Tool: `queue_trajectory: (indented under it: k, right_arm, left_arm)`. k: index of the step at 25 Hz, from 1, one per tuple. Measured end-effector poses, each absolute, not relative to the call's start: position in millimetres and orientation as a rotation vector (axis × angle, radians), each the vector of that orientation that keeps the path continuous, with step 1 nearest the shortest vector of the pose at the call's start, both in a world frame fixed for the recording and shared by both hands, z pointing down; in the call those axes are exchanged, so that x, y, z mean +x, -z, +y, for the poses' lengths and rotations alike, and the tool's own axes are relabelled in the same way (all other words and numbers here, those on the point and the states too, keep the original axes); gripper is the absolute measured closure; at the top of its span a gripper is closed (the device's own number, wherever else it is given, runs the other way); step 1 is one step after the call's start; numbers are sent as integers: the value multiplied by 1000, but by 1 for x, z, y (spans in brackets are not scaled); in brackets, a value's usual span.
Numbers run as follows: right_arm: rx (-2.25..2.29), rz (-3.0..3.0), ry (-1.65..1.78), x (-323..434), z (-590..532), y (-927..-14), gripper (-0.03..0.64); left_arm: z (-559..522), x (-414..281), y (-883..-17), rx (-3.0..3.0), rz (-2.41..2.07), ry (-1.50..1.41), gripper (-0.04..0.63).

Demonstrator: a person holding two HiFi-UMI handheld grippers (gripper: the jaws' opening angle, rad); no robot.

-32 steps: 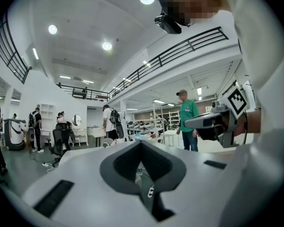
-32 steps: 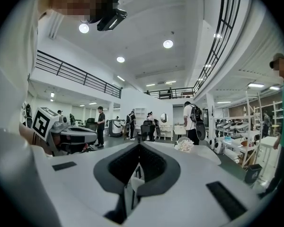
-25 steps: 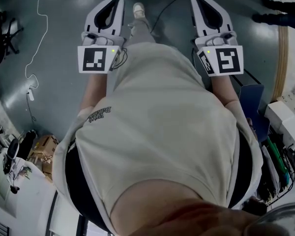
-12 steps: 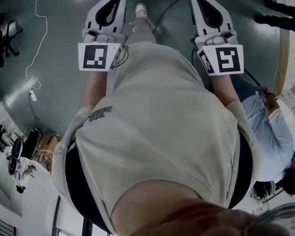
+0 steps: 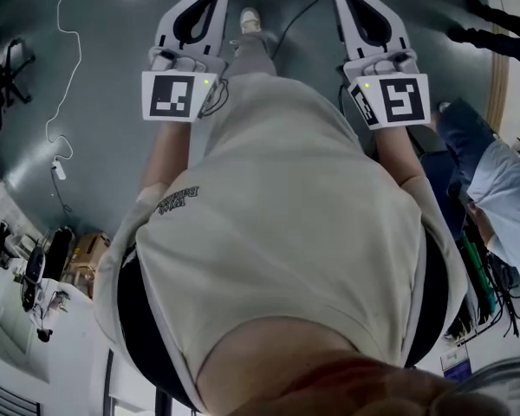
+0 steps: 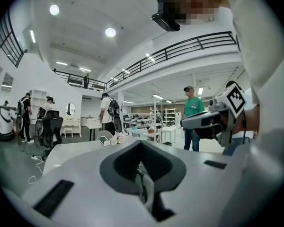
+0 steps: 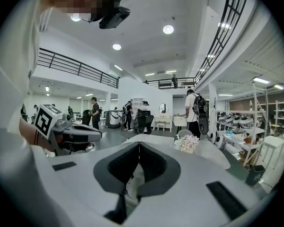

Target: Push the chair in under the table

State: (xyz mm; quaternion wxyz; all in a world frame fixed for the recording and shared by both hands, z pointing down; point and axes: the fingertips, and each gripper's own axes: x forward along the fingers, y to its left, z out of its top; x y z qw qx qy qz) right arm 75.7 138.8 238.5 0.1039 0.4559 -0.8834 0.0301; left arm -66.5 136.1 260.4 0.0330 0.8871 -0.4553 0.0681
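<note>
Both hand-held grippers, left (image 6: 141, 144) and right (image 7: 138, 145), were closed and empty. We judged the chair (image 7: 184, 133) stood straight ahead across the worktop (image 7: 212, 156), beside its flowers (image 7: 188, 143), equally far from both.

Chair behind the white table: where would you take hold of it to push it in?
Probably the rounded backrest top of the chair, the only part showing above the far edge of the table. Come from behind the backrest, on the table's far side, and press toward the table.
</note>
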Motion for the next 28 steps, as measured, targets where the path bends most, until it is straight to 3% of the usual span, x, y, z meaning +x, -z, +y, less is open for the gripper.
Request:
queue_trajectory:
  k: [17,28]
  right_arm:
    - [1300,-2532,-125,48,-13,-239,607]
    - [1222,-2537,-105,53,-50,-240,606]
  left_arm:
    - [-16,-81,-260,2755,-1255,-283,584]
    - [-44,-63,-266,2758,-1181,-343,584]
